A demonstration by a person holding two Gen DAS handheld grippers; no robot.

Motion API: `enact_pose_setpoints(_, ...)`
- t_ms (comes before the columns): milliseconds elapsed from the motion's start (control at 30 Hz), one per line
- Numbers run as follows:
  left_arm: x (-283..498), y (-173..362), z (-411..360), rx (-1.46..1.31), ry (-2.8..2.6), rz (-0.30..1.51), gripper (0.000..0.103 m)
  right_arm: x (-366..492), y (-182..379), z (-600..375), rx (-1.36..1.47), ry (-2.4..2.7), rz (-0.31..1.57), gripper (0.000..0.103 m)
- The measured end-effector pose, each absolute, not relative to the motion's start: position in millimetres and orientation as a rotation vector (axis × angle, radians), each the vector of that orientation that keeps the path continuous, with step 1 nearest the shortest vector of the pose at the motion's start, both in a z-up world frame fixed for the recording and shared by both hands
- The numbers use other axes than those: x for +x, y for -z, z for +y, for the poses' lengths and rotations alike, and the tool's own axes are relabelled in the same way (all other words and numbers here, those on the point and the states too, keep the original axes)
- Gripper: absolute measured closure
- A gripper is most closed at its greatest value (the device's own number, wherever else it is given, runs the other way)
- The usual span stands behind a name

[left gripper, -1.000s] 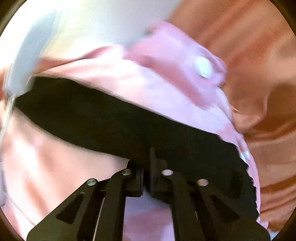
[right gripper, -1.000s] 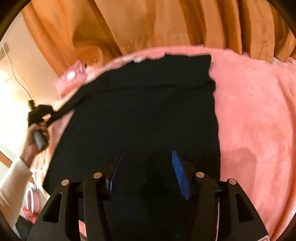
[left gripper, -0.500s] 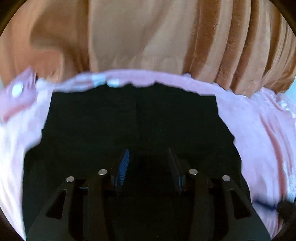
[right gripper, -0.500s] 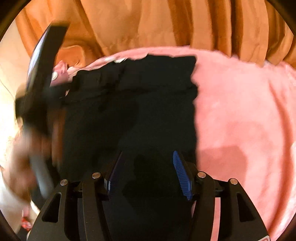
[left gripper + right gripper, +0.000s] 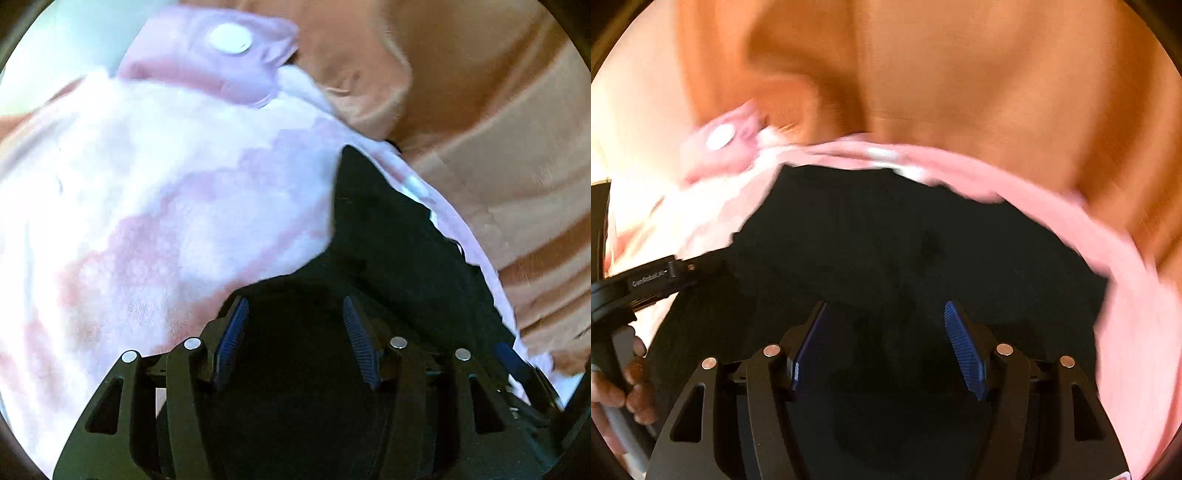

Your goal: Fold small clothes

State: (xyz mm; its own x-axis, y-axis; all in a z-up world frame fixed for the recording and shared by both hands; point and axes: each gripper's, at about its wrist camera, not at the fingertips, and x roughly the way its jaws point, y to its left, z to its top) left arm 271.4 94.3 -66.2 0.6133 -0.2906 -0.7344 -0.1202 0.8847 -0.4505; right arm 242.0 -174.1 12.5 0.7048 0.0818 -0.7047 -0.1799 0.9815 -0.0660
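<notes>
Black garment [image 5: 886, 240] lies flat on pink blanket [image 5: 147, 184], orange curtain behind. Left claw [image 5: 291, 339] and right claw [image 5: 886, 347] above it, jaws opening, gripping nothing. Advice: lower to near hem, pinch single layer, lift both corners evenly.

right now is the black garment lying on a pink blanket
Yes, the black garment lies flat on the pink blanket, which shows around its edges.

A home bedroom is suggested. A soft surface is covered by a fluffy pink blanket [image 5: 1126, 332], and orange curtains [image 5: 960, 92] are hung behind it.
</notes>
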Motion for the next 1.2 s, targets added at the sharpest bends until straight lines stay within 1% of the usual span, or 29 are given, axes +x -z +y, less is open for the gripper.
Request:
enact_pose_setpoints(100, 270.9, 66.2, 90.9, -0.482, 0.102, 0.896, 0.052, 277.1, 9.5, -131.6, -0.228, -0.197, 0.840, 0.042)
enact_pose_setpoints(133, 270.6, 65.8, 90.3, -0.474, 0.099, 0.896, 0.052, 282.7, 14.5, -126.2, -0.257, -0.189, 0.847, 0.052)
enact_pose_setpoints(167, 270.8, 65.8, 89.9, -0.470, 0.098, 0.895, 0.052, 286.9, 16.5, -123.6, -0.272, -0.180, 0.841, 0.074)
enact_pose_setpoints(200, 271.5, 65.5, 89.3, -0.471, 0.100, 0.896, 0.052, 288.7, 12.7, -127.6, -0.240, -0.194, 0.830, 0.088)
enact_pose_setpoints(233, 271.7, 65.4, 90.4, -0.475, 0.105, 0.897, 0.052, 288.5, 1.1, -144.4, -0.139, -0.183, 0.820, 0.100)
enact_pose_setpoints(300, 271.2, 66.8, 93.2, -0.487, 0.123, 0.895, 0.052, 277.2, -20.8, -191.8, 0.100, -0.165, 0.756, 0.100)
enact_pose_setpoints(333, 272.4, 67.4, 93.6, -0.486, 0.128, 0.894, 0.052, 263.5, -27.6, -231.2, 0.269, -0.141, 0.720, 0.100)
enact_pose_setpoints(400, 271.5, 67.2, 91.0, -0.464, 0.129, 0.888, 0.052, 237.8, -20.1, -295.9, 0.515, -0.079, 0.683, 0.098)
enact_pose_setpoints(433, 270.6, 66.4, 89.1, -0.453, 0.124, 0.890, 0.051, 224.4, -5.4, -328.6, 0.605, -0.019, 0.690, 0.089)
enact_pose_setpoints(467, 268.6, 64.4, 86.9, -0.462, 0.122, 0.895, 0.050, 218.6, 8.3, -346.6, 0.625, 0.019, 0.723, 0.088)
enact_pose_setpoints(533, 263.7, 61.2, 85.1, -0.550, 0.163, 0.904, 0.037, 214.5, 30.8, -365.0, 0.663, 0.011, 0.807, 0.088)
enact_pose_setpoints(567, 262.0, 61.2, 82.2, -0.623, 0.203, 0.916, 0.034, 211.7, 36.1, -369.4, 0.689, -0.018, 0.812, 0.088)
enact_pose_setpoints(600, 262.6, 62.0, 79.1, -0.651, 0.220, 0.929, 0.032, 209.3, 35.9, -370.8, 0.693, -0.030, 0.806, 0.086)
enact_pose_setpoints(633, 265.1, 63.5, 74.8, -0.676, 0.236, 0.945, 0.032, 208.2, 31.8, -370.9, 0.684, -0.042, 0.788, 0.072)
enact_pose_setpoints(667, 269.3, 66.1, 70.2, -0.698, 0.240, 0.962, 0.032, 208.5, 28.7, -371.6, 0.680, -0.045, 0.770, 0.052)
enact_pose_setpoints(700, 272.7, 66.4, 67.8, -0.705, 0.226, 0.964, 0.032, 207.2, 25.1, -371.7, 0.681, -0.042, 0.749, 0.045)
enact_pose_setpoints(733, 275.8, 65.8, 66.8, -0.707, 0.213, 0.956, 0.032, 208.2, 22.2, -372.4, 0.690, -0.038, 0.725, 0.040)
enact_pose_setpoints(800, 286.3, 66.1, 69.2, -0.727, 0.165, 0.952, 0.033, 216.1, 22.8, -374.3, 0.711, -0.043, 0.729, 0.040)
enact_pose_setpoints(833, 293.1, 67.7, 73.0, -0.753, 0.150, 0.948, 0.038, 221.1, 24.6, -376.5, 0.724, -0.036, 0.735, 0.040)
enact_pose_setpoints(867, 297.1, 68.1, 75.7, -0.760, 0.132, 0.950, 0.044, 223.6, 24.9, -378.5, 0.726, -0.025, 0.739, 0.042)
enact_pose_setpoints(900, 301.4, 67.8, 78.3, -0.759, 0.114, 0.953, 0.060, 228.3, 25.3, -378.9, 0.725, -0.011, 0.742, 0.045)
enact_pose_setpoints(933, 305.8, 67.3, 80.7, -0.757, 0.105, 0.957, 0.081, 232.1, 24.5, -380.2, 0.723, 0.001, 0.743, 0.063)
enact_pose_setpoints(967, 310.7, 66.0, 83.8, -0.754, 0.097, 0.960, 0.090, 237.5, 21.1, -378.7, 0.715, -0.006, 0.753, 0.099)
enact_pose_setpoints(1000, 313.2, 62.0, 87.2, -0.756, 0.095, 0.951, 0.095, 241.3, 15.0, -373.7, 0.710, -0.022, 0.759, 0.097)
enact_pose_setpoints(1033, 313.2, 55.9, 91.5, -0.766, 0.102, 0.927, 0.098, 242.5, -2.5, -368.8, 0.705, -0.064, 0.711, 0.097)
enact_pose_setpoints(1067, 309.4, 42.3, 98.0, -0.777, 0.121, 0.877, 0.098, 237.1, -20.0, -364.8, 0.692, -0.109, 0.662, 0.097)
enact_pose_setpoints(1133, 300.0, 24.0, 105.1, -0.779, 0.148, 0.807, 0.098, 214.7, -68.6, -347.9, 0.659, -0.254, 0.502, 0.098)
enact_pose_setpoints(1200, 290.3, 24.0, 107.7, -0.761, 0.131, 0.778, 0.097, 196.8, -83.7, -342.6, 0.634, -0.309, 0.405, 0.098)
